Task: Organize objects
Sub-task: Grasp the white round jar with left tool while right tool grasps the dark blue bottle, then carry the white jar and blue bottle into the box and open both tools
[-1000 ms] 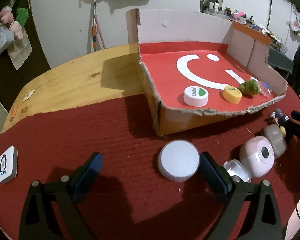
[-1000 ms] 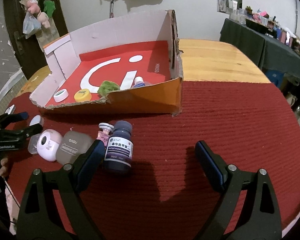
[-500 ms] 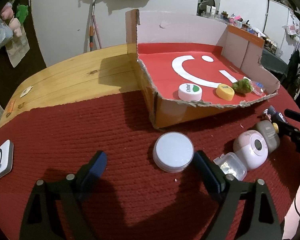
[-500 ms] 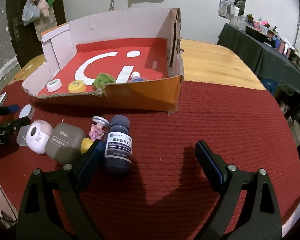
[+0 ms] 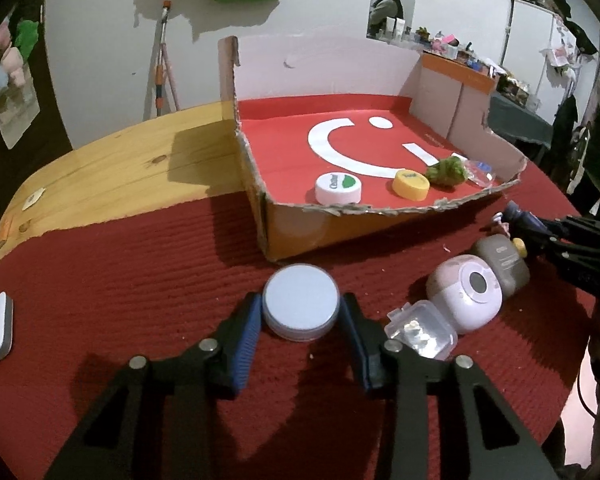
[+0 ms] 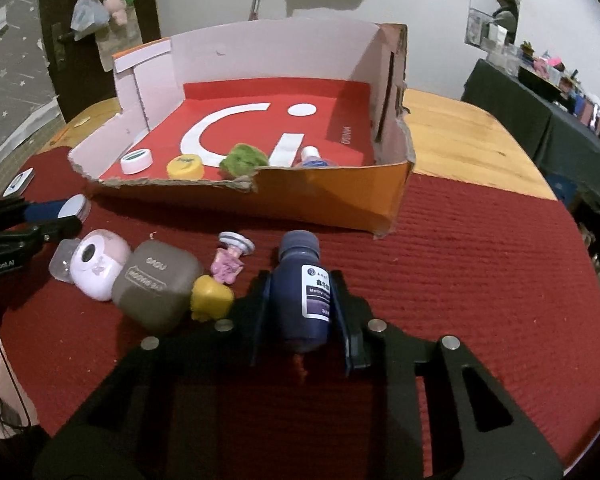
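Both pairs of jaws have closed since a second ago — my left gripper (image 5: pixel 299 312) now pinches the round tin (image 5: pixel 299 305) on the red mat (image 5: pixel 132 264), just short of the box's (image 5: pixel 400 222) torn front edge. My right gripper (image 6: pixel 302 300) clamps the dark bottle (image 6: pixel 302 284) — open mat lies to its right, clutter crowds its left.

round white tin (image 5: pixel 300 307) and upright dark-blue bottle (image 6: pixel 303 289) on red mat (image 6: pixel 480 280)

Right gripper (image 6: pixel 302 316) fingers (image 6: pixel 260 312) clamp dark bottle (image 6: pixel 302 300).
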{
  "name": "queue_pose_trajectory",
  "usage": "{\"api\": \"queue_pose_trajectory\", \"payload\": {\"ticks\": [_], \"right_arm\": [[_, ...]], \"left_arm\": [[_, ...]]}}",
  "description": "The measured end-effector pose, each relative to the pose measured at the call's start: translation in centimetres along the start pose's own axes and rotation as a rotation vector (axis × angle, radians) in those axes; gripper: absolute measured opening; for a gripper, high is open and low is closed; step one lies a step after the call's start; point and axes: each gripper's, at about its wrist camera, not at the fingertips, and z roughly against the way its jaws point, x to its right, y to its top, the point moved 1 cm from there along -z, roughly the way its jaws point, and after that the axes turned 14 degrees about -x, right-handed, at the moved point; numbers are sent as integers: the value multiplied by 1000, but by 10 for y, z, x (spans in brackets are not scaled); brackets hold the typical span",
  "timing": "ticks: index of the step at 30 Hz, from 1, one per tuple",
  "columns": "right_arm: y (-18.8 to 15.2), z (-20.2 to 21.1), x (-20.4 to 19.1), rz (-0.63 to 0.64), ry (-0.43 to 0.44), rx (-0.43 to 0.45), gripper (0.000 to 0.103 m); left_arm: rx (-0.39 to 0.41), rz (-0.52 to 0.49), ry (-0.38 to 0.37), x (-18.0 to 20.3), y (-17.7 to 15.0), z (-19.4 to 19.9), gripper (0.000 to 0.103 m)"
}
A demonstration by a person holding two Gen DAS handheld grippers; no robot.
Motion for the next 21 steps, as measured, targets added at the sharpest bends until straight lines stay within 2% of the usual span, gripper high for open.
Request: {"api": "queue_pose_trajectory", "payload": {"ticks": [12, 21], "right_arm": [[-4, 47, -5, -2, 17, 118, 26], [-9, 51, -9, 1, 27, 118, 26]], "left_arm": [[76, 16, -35, 4, -5, 37, 42], [87, 7, -47, 11, -8, 48, 42]]}}
